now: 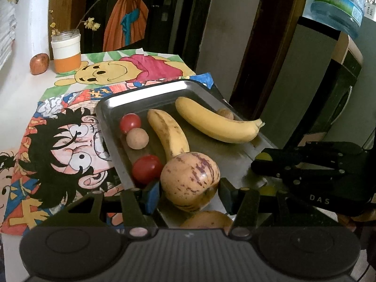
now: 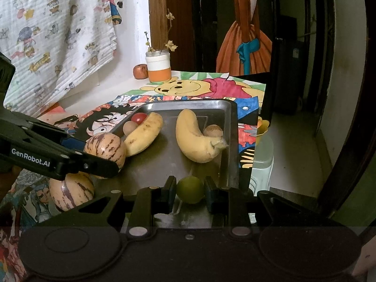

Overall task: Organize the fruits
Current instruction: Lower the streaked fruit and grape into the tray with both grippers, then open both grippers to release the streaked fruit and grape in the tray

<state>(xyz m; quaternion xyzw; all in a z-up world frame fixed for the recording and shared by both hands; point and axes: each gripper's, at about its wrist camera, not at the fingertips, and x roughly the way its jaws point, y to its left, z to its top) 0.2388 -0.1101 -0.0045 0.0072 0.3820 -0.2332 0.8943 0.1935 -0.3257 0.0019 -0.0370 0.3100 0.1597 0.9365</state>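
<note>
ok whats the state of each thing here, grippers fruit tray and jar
left gripper: shut on the striped melon, over the tray
right gripper: shut on the green fruit
tray: flat on the table, holding fruit
two bananas: unpeeled, lying in the tray
second striped melon: lying beside the tray
jar: upright, flower sprigs in it

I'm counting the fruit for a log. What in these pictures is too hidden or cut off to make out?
- Second striped melon: left wrist view, mostly behind the left tongs and the melon they hold.
- Small brown fruit: left wrist view, half behind the far banana.
- Green fruit: left wrist view, hidden inside the right tongs.
</note>
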